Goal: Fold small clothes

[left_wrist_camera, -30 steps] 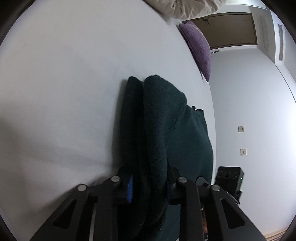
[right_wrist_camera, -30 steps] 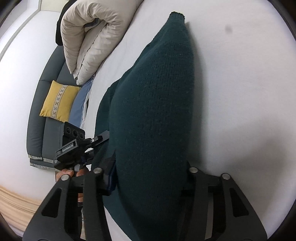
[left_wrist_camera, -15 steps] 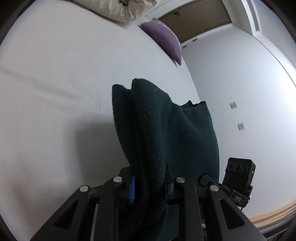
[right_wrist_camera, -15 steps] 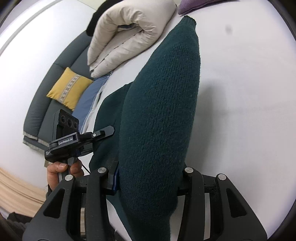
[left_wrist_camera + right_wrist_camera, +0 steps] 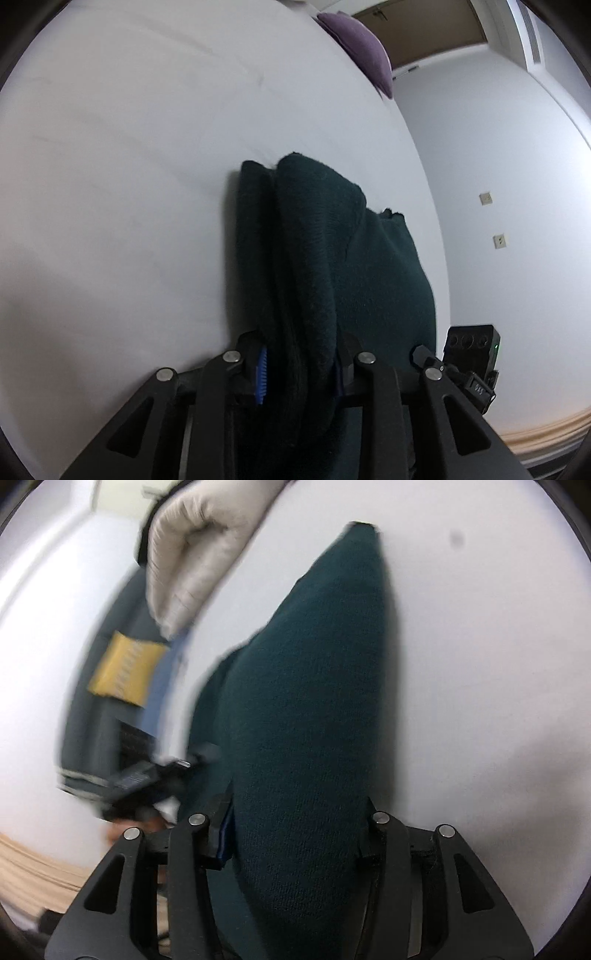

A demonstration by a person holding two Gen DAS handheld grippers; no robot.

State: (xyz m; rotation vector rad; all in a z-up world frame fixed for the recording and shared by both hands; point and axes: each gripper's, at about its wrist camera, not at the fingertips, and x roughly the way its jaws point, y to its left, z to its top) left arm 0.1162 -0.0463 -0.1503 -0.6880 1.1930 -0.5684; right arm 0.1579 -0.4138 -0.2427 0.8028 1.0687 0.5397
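Observation:
A dark green knit garment (image 5: 351,266) hangs folded between my two grippers over the white bed sheet (image 5: 129,166). My left gripper (image 5: 299,365) holds a thick bunch of it between the pads; its jaws are opening slightly, with the cloth still filling the gap. In the right wrist view the same garment (image 5: 314,683) bulges forward from my right gripper (image 5: 295,834), whose jaws also ease open a little around the fold. The left gripper (image 5: 147,779) shows blurred at the left, a hand under it. The right gripper's camera block (image 5: 472,354) sits low right.
A purple cushion (image 5: 365,62) lies at the bed's far edge below a brown door (image 5: 424,33). A beige duvet (image 5: 192,554) is rolled at the bed's far side. Left of it stands a grey sofa (image 5: 88,709) with a yellow cushion (image 5: 125,672).
Both grippers have carried the garment sideways across the bed, still stretched between them. The beige duvet has slid out of the left wrist view. The right wrist view is now motion-blurred.

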